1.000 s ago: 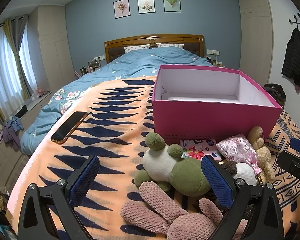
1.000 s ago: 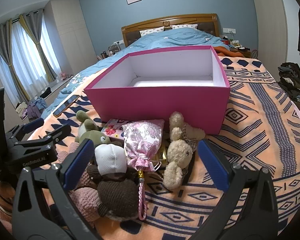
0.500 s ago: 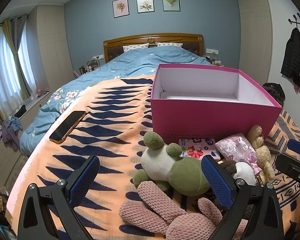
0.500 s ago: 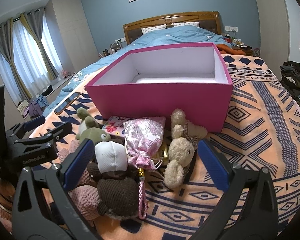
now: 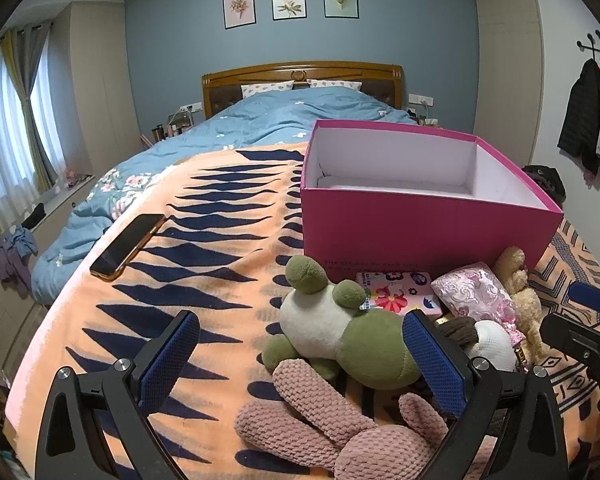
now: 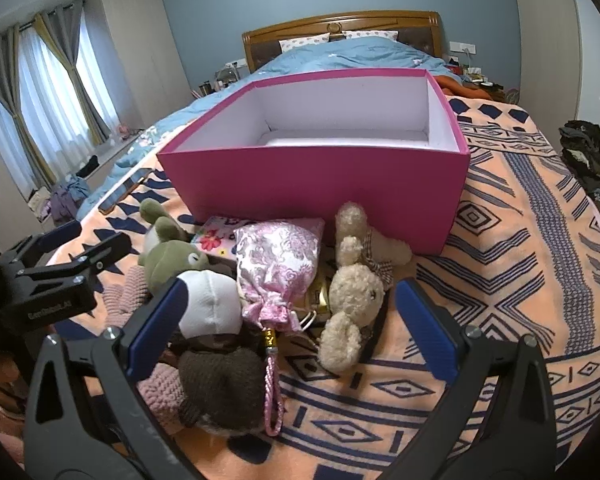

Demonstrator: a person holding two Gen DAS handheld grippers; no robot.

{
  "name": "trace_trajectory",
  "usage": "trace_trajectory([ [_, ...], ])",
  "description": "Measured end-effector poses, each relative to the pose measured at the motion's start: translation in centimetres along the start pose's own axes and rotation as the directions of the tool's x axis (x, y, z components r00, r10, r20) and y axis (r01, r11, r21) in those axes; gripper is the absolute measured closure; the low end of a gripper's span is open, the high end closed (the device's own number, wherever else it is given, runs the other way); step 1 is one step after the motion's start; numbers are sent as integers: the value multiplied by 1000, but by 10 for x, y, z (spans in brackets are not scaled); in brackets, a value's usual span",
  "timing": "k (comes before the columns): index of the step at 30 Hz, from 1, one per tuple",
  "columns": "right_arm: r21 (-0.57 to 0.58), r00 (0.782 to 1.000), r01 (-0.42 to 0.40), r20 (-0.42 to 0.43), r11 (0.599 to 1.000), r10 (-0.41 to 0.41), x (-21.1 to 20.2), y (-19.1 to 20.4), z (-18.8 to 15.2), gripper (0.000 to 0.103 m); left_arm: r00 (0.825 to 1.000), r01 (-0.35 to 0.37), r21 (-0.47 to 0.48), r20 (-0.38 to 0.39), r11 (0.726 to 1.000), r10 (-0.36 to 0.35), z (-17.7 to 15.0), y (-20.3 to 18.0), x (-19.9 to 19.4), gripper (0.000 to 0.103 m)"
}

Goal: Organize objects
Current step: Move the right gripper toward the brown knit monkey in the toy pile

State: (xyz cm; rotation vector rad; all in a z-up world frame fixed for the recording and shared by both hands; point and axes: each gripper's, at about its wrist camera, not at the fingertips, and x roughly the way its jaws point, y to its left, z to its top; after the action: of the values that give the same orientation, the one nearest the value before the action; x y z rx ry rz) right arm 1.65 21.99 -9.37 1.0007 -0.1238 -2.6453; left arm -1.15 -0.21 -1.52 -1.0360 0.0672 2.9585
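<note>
Setting: home bedroom | we see a bed (image 5: 260, 208) with wooden headboard (image 5: 300, 76) | curtained window (image 6: 48, 92) | coats on wall hooks (image 5: 588, 108) | framed prints (image 5: 288, 2)

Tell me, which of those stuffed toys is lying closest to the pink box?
The cream teddy bear; its raised paw nearly reaches the pink box, while the green, brown and pink toys lie farther back.

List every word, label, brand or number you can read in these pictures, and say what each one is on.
"GenRobot.AI": white print on the black body of the left tongs, seen from the right wrist; small, so the reading is tentative.
Dark print low on the near wall of the pink box: too blurred to read.
Print on the floral booklet: too small to read.
No other text shows.
</note>
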Motion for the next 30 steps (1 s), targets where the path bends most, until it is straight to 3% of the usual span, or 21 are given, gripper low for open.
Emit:
trace_trajectory([
  [10, -40, 999, 39, -10, 998, -39, 3, 7, 1, 0, 1000, 7, 2, -13, 1000, -7, -2, 0, 3, 0],
  [26, -38, 999, 8, -49, 999, -10, 15, -9, 3, 0, 999, 40, 44, -23, 998, -39, 4, -5, 14, 0],
  [30, -15, 998, -3, -68, 1000, 2, 20, -17, 4, 0, 996, 79, 59, -44, 995, -76, 5, -3, 20, 0],
])
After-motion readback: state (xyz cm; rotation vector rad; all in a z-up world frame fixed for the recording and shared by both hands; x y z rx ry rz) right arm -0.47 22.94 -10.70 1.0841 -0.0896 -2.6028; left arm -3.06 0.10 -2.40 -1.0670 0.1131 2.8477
